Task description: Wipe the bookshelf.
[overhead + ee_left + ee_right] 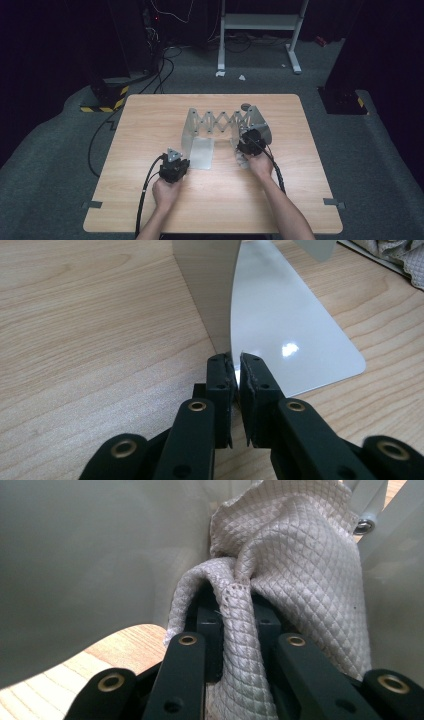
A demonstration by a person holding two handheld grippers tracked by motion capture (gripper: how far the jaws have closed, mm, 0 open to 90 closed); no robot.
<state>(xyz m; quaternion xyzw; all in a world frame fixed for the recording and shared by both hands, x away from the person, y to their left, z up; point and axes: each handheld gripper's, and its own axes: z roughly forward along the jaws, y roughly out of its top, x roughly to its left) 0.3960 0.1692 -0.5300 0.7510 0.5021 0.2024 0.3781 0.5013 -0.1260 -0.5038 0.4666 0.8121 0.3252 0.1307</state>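
A metal expanding rack (220, 121) with a scissor lattice stands mid-table, an L-shaped end plate at each side. My left gripper (183, 154) sits at the left end plate (190, 131). In the left gripper view it (237, 363) is shut on the thin edge where the upright plate (205, 290) meets its flat foot (290, 325). My right gripper (248, 137) is down between the right end plate (261, 122) and the lattice. It (235, 607) is shut on a fold of white quilted cloth (300, 555), which drapes over both jaws and hides their tips.
The wooden table (150, 115) has bare room on the left, right and near side. A small round dark thing (245, 106) lies behind the rack. Cables (150, 185) trail off the near edge. Floor cables and a white frame stand beyond the table.
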